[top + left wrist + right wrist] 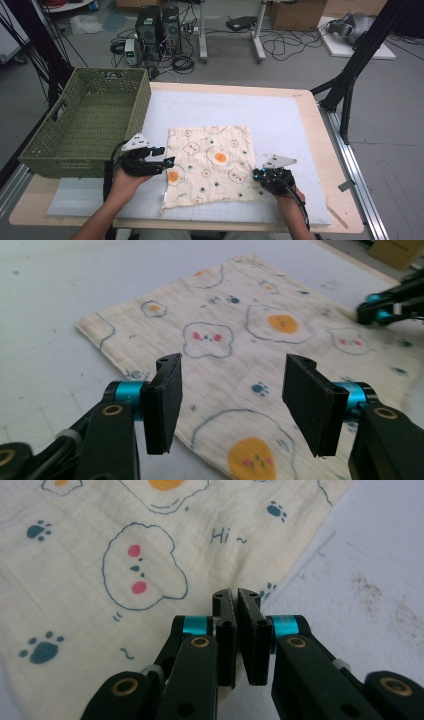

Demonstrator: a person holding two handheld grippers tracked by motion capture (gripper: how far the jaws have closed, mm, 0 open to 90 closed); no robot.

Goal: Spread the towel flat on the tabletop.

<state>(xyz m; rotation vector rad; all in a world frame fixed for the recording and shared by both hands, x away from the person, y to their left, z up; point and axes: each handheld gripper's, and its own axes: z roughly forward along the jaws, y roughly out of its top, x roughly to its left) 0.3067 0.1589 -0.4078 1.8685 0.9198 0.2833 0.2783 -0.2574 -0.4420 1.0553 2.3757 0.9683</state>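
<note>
Black jaws of my right tool [235, 600] are clenched at the cloth's [210, 162] right edge; whether they pinch fabric I cannot tell. My left tool [230, 390] hovers released over the opposite edge. With the cloth flat on the table [280, 115], I judge a fold is starting: next, left must close on its edge.

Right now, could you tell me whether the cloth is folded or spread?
Spread: the cloth lies flat in one layer on the table, its printed pattern fully showing.

basket [90, 120] blocks left (mat [280, 120] open)
</note>
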